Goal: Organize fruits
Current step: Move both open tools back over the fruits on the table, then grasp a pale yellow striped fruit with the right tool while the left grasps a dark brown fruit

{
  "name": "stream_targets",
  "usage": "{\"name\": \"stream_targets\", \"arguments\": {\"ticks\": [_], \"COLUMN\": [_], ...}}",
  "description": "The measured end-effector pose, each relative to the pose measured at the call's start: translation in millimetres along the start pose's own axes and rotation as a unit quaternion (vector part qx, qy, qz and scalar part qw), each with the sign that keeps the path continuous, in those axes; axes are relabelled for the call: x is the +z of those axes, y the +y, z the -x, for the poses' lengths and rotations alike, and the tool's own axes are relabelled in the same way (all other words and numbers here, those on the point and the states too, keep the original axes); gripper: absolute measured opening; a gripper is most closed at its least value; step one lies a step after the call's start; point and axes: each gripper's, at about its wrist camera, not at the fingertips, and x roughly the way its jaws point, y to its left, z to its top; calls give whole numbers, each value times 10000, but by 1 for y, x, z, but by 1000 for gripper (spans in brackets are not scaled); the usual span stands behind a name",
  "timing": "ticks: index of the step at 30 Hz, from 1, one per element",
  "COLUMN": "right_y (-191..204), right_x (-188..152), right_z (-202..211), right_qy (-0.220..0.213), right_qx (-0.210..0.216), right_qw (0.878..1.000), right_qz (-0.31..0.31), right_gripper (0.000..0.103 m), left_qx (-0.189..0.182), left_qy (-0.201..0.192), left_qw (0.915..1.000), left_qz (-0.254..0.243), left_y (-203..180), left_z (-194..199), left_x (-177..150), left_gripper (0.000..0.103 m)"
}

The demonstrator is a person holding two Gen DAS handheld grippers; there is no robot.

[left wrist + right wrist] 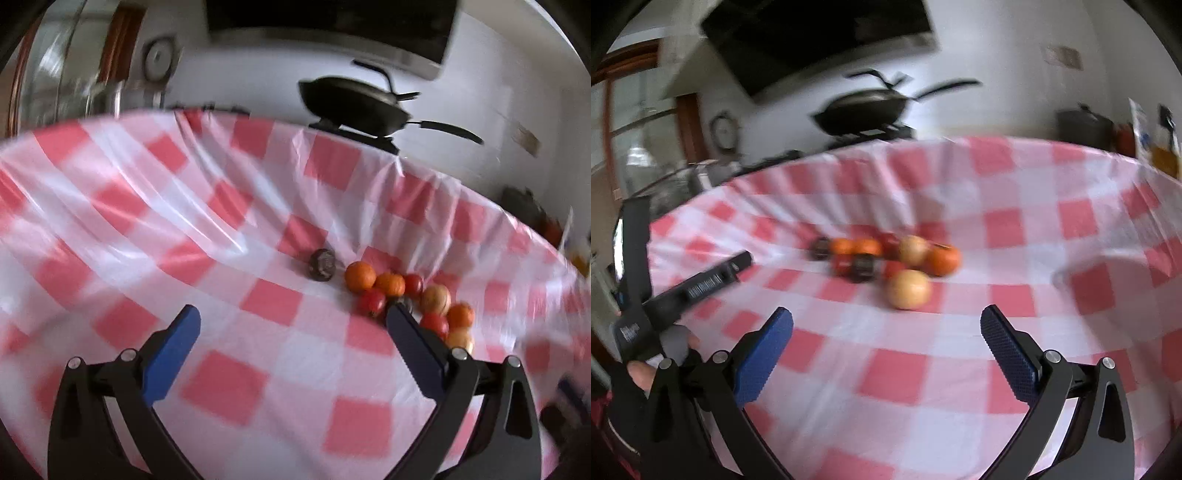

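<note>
Both the left hand-held gripper (293, 319) and the right hand-held gripper (886, 321) are spread wide and empty. The fruits (886, 264) cluster on the table (1015, 369) at twelve o'clock, unsorted; next comes picking one.

Motion blur smears both views. In the left wrist view, the right blue finger (413, 354) covers part of a dark fruit (405, 303) and a pale fruit (460, 339) at centre right; items at the right edge are unreadable. In the right wrist view, the fruit cluster (886, 260) at centre blurs together, and lettering on the black device (698, 284) at left is illegible.
</note>
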Motion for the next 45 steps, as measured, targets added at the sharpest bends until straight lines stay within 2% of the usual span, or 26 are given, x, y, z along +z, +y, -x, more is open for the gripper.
{"name": "stream_targets", "arguments": {"ticks": [2, 4, 9, 11, 14, 17, 19, 21, 23, 26, 29, 31, 32, 33, 35, 37, 41, 43, 45], "right_y": [-12, -20, -16, -14, -14, -6, -1, 3, 2, 1, -2, -3, -4, -5, -9, -19, -49, -58, -65], "right_x": [-2, -5, -4, -2, 4, 16, 21, 25, 27, 29, 25, 24, 23, 23, 22, 24, 23, 22, 21], "right_z": [-7, -13, -8, -26, -62, -87, -102, -125, -138, -148, -154, -154, -154, -153, -151, -149, -146, -144, -142], "right_qy": [134, 223, 132, 309, 800, 904, 1023, 1381, 1557, 1615, 1779, 1776, 1761, 1739, 1684, 1597, 1437, 1366, 1294], "right_qx": [-115, -120, -520, -670, -535, -465, -545, -654, -645, -618, -537, -532, -519, -463, -366, -502, -432, -379, -353], "right_qw": [9996, 9991, 9984, 9972, 9949, 9946, 9932, 9882, 9857, 9849, 9826, 9827, 9830, 9837, 9849, 9849, 9804, 9778, 9755], "right_qz": [-227, -330, -192, -120, -300, -216, -76, 34, -28, -78, -75, -28, -5, -54, -184, -451, -1274, -1543, -1743], "right_gripper": [99, 99, 99, 99, 97, 95, 88, 75, 74, 69, 59, 57, 54, 43, 43, 43, 43, 43, 43], "left_qx": [-88, -124, -374, -409, -354, -368, -419, -462, -534, -577, -626, -641, -659, -709, -781, -894, -993, -1007, -1132], "left_qy": [93, 184, 433, 564, 572, 616, 652, 704, 781, 892, 1095, 1158, 1212, 1296, 1412, 1567, 1605, 1632, 1693], "left_qw": [9993, 9985, 9975, 9969, 9962, 9959, 9956, 9956, 9951, 9942, 9919, 9903, 9887, 9858, 9805, 9728, 9633, 9601, 9565], "left_qz": [359, 505, 409, 368, 556, 556, 528, 401, 280, 145, -154, -413, -581, -802, -1117, -1453, -1909, -2036, -2088], "left_y": [-6, -12, -12, -3, 13, 20, 19, 15, 10, 5, -5, -14, -20, -27, -37, -48, -68, -75, -82], "left_z": [-18, -33, -57, -60, -61, -61, -62, -63, -64, -67, -73, -77, -79, -82, -85, -89, -92, -95, -97], "left_x": [6, 11, 11, 12, 13, 13, 12, 13, 13, 13, 12, 12, 12, 11, 9, 6, 3, 3, 2], "left_gripper": [101, 101, 101, 101, 101, 101, 101, 101, 101, 101, 101, 101, 101, 101, 94, 84, 77, 62, 54]}}
